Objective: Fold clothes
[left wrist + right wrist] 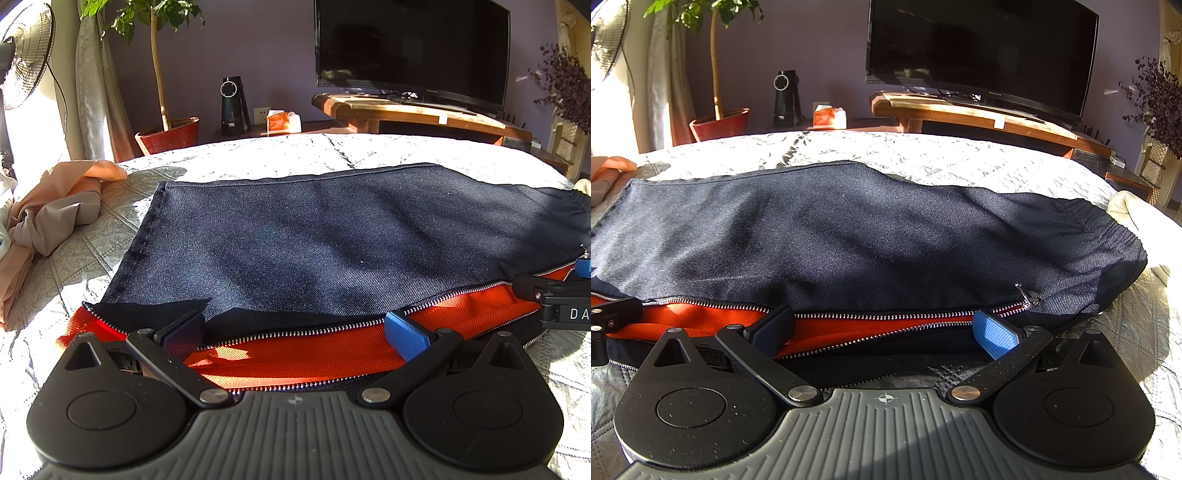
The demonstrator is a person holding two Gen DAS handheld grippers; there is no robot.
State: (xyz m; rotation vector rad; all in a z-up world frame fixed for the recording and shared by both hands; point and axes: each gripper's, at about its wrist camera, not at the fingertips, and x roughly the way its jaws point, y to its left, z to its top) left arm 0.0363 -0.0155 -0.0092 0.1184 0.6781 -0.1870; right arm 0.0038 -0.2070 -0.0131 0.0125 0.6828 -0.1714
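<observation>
The dark denim garment lies spread flat across a bed covered with a pale quilted spread, its long side running left to right in front of both cameras. Along its near edge an open metal zipper shows a bright orange lining; in the right wrist view the zipper pull sits toward the garment's right end, near an elastic-looking gathered band.

The left gripper is low over the near edge, jaws spread wide, one finger on each side of a stretch of the orange lining, with nothing clamped between them. The right gripper is also spread wide over the zipper opening further right, holding nothing; its black body also shows at the right edge of the left wrist view.

A crumpled peach-coloured garment lies on the bed just left of the denim. Beyond the bed stand a potted plant, a standing fan, a dark television on a wooden stand, and an orange tissue box.
</observation>
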